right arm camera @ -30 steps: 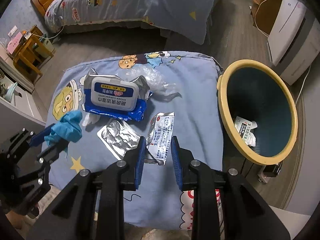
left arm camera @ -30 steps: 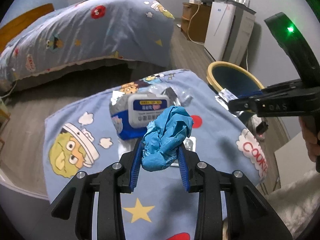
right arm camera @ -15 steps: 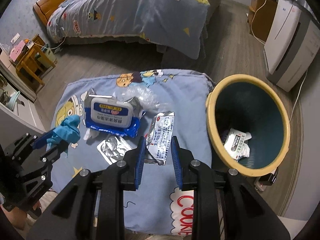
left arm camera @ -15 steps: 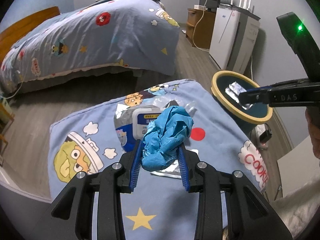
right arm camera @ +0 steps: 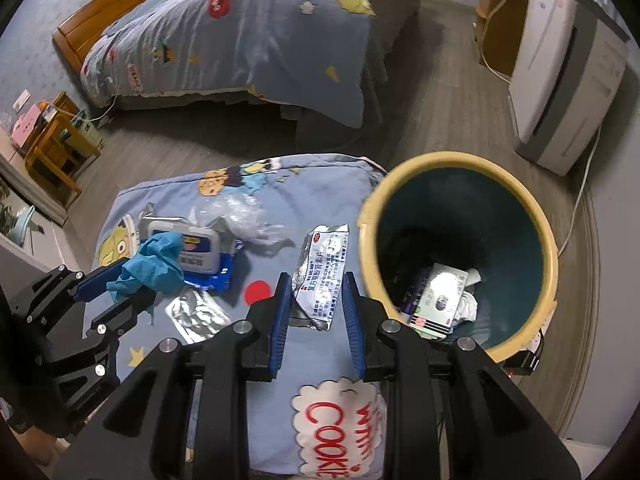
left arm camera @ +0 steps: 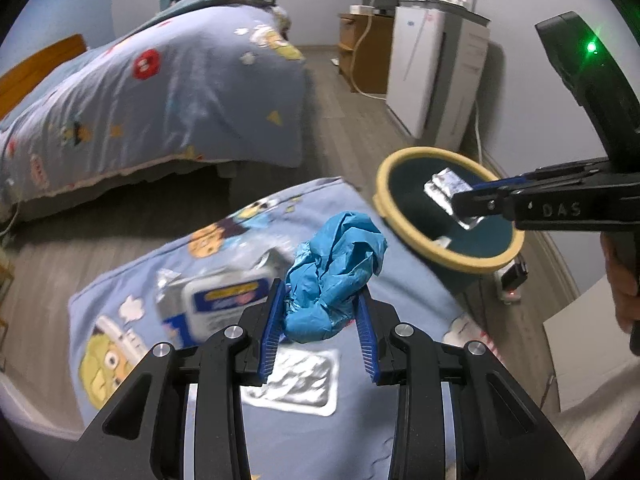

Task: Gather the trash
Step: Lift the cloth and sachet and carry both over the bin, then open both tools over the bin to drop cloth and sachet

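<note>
While the right gripper (right arm camera: 316,300) has its jaws pinched narrow on the foil sachet (right arm camera: 322,276), I'd carry it fully past the yellow rim of the bin (right arm camera: 548,240) before letting go; from the left cam the sachet looks to be over the bin mouth, from the right cam it reads as short of the rim, so can't tell exactly. Thin crinkly foil w/ printed text, flat, light, prob flutters, so release low inside. Left gripper (left arm camera: 320,320) jaws closed narrow on a blue glove (left arm camera: 332,276), crumpled, soft, floppy; it's held above the cushion (right arm camera: 340,412), well apart from the bin, goes next imo. Left on the cushion: wipes pack (right arm camera: 200,252) w/ rigid lid, clear plastic wrap (right arm camera: 244,220), silver blister sheet (right arm camera: 196,312). Bin is a smooth dark tub, already has a box and paper at the bottom.
</note>
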